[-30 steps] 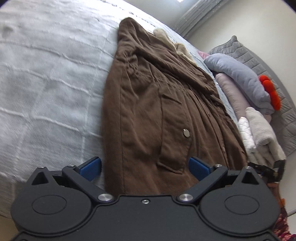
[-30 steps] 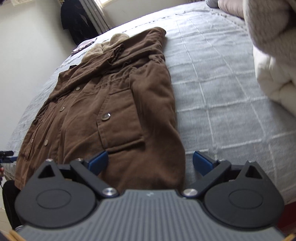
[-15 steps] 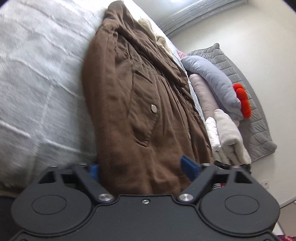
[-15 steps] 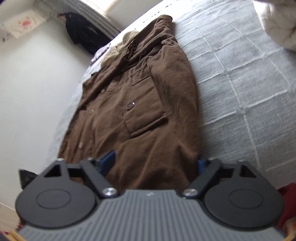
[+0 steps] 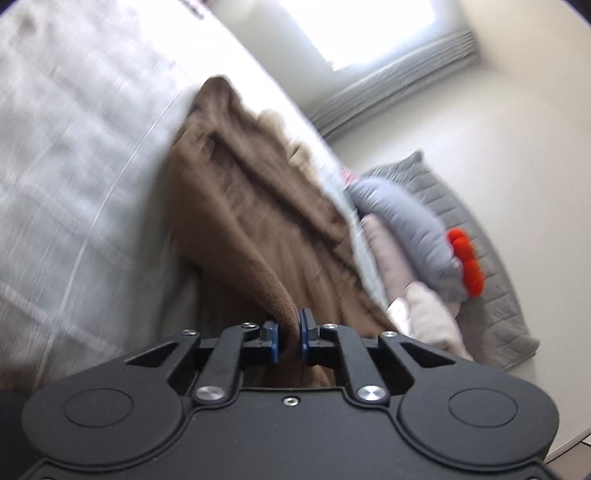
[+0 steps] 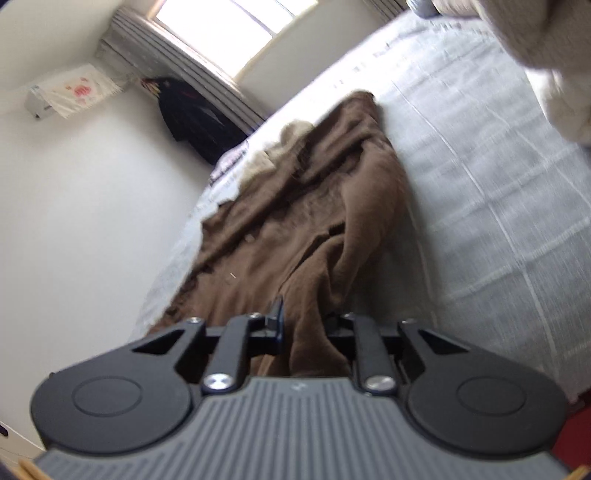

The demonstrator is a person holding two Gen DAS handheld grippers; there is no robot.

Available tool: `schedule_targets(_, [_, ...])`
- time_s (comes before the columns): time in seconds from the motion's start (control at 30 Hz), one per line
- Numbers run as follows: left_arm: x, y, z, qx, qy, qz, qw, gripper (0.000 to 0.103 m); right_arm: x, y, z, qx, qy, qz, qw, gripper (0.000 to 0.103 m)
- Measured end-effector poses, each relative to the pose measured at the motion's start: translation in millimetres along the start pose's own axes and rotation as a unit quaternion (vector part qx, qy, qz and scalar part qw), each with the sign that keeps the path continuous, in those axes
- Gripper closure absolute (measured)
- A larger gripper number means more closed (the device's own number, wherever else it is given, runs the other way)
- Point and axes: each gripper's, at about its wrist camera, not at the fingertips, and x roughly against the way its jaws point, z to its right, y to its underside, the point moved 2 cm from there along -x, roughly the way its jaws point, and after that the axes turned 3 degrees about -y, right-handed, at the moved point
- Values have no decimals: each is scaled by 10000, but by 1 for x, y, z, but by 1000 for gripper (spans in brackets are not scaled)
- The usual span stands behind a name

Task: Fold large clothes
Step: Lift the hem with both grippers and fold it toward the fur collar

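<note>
Two tools are in play, and we see each from its own wrist camera. Our left tool (image 5: 288, 338) has its blue pads pressed nearly together on a pinch of the brown coat (image 5: 258, 229), at the coat's near hem. Our right tool (image 6: 304, 330) is also closed on the hem of the coat (image 6: 314, 229), with a thick fold of cloth bunched between its fingers; its right pad is buried in that fold, so we see only the left one clearly. The one coat lies lengthwise on the bed (image 5: 74, 177), running from the near edge toward the far end, where a pale fleecy collar lining shows. Its near end is lifted into a ridge at each tool, while the far part lies on the bedspread.

Both views are smeared by motion, so the coat's buttons and pockets are hard for us to make out. In the left view, right of the coat, we count a grey quilted pillow (image 5: 491, 258), a blue-grey folded item (image 5: 406, 229), something bright red (image 5: 467, 260) whose shape we cannot read, and pale folded textiles (image 5: 424, 314) partly cut off by the tool body. In the right view a white bundle (image 6: 546, 74) is cropped at the top right corner, and a dark garment (image 6: 192, 122) hangs by the window (image 6: 236, 33) at the far left.
</note>
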Motion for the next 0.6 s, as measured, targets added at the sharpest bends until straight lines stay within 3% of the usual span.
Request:
schedule_targets(0.13, [-1, -24, 21, -112, 210, 482, 9986, 93, -5, -22, -28, 250, -268, 382, 9986, 89])
schedule_targets(0.27, [-13, -56, 38, -167, 178, 1019, 9945, 93, -22, -55, -45, 327, -452, 684, 9961, 89])
schedule_targets(0.4, [-44, -102, 50, -186, 53, 1386, 9902, 93, -53, -94, -49, 326, -400, 955, 9941, 89])
schedule_targets(0.6, [-100, -173, 44, -137, -466, 1701, 9842, 93, -108, -155, -28, -34, -47, 1150, 9933, 89])
